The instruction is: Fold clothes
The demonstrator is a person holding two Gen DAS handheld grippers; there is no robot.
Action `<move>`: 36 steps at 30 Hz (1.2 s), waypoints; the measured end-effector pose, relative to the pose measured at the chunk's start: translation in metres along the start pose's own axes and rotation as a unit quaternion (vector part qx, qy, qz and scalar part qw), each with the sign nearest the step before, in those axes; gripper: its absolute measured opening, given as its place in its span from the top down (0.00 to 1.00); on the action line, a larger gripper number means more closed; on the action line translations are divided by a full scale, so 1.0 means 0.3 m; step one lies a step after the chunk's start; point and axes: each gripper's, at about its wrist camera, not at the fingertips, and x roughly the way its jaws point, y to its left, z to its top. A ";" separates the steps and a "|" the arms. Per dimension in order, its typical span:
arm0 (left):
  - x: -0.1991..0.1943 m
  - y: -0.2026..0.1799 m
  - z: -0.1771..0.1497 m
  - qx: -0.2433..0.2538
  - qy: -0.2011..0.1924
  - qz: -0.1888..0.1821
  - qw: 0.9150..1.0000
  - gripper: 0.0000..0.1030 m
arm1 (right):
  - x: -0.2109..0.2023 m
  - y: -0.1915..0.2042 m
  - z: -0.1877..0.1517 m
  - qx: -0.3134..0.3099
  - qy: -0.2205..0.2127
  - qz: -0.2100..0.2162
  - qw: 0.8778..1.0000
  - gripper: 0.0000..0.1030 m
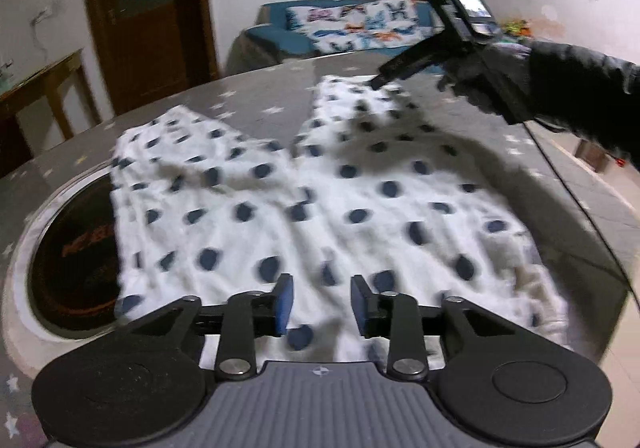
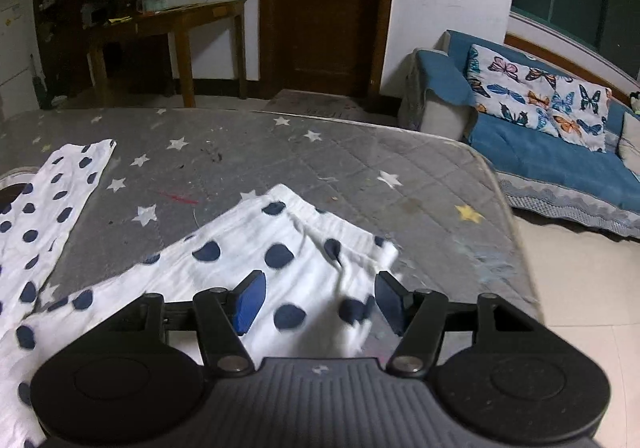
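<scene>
- Polka-dot trousers (image 1: pixel 320 199) lie spread across frame centre on the star-print table (image 1: pixel 260 95), legs running toward the upper frame.
- My left gripper (image 1: pixel 322 306), bottom centre: jaws apart, holding nothing.
- My right gripper (image 2: pixel 318 302): wide open over the leg hem (image 2: pixel 320 219), empty.
- Risk: pinching one layer only; the fold skews.
</scene>
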 end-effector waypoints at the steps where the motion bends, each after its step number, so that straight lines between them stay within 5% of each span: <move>1: -0.004 -0.021 0.001 0.005 -0.002 -0.008 1.000 0.64 | -0.014 -0.003 -0.010 0.001 0.001 -0.001 1.000 0.41; 9: -0.028 -0.225 -0.009 0.063 -0.008 -0.086 0.994 0.51 | -0.096 -0.036 -0.111 0.022 0.023 0.005 0.999 0.47; 16: 0.008 -0.343 -0.015 0.099 0.002 -0.109 0.989 0.51 | -0.102 -0.067 -0.141 0.055 0.023 0.016 0.998 0.53; 20: 0.044 -0.369 -0.028 0.105 0.015 -0.107 0.989 0.58 | -0.079 -0.069 -0.130 0.063 0.021 0.023 0.998 0.56; 27: 0.079 -0.352 -0.025 0.089 0.022 -0.111 0.990 0.86 | 0.000 -0.085 -0.089 0.094 0.021 0.020 0.995 0.60; 36: 0.046 -0.277 0.005 0.039 -0.003 -0.143 0.989 0.89 | 0.095 -0.087 -0.026 0.119 0.012 -0.004 0.993 0.73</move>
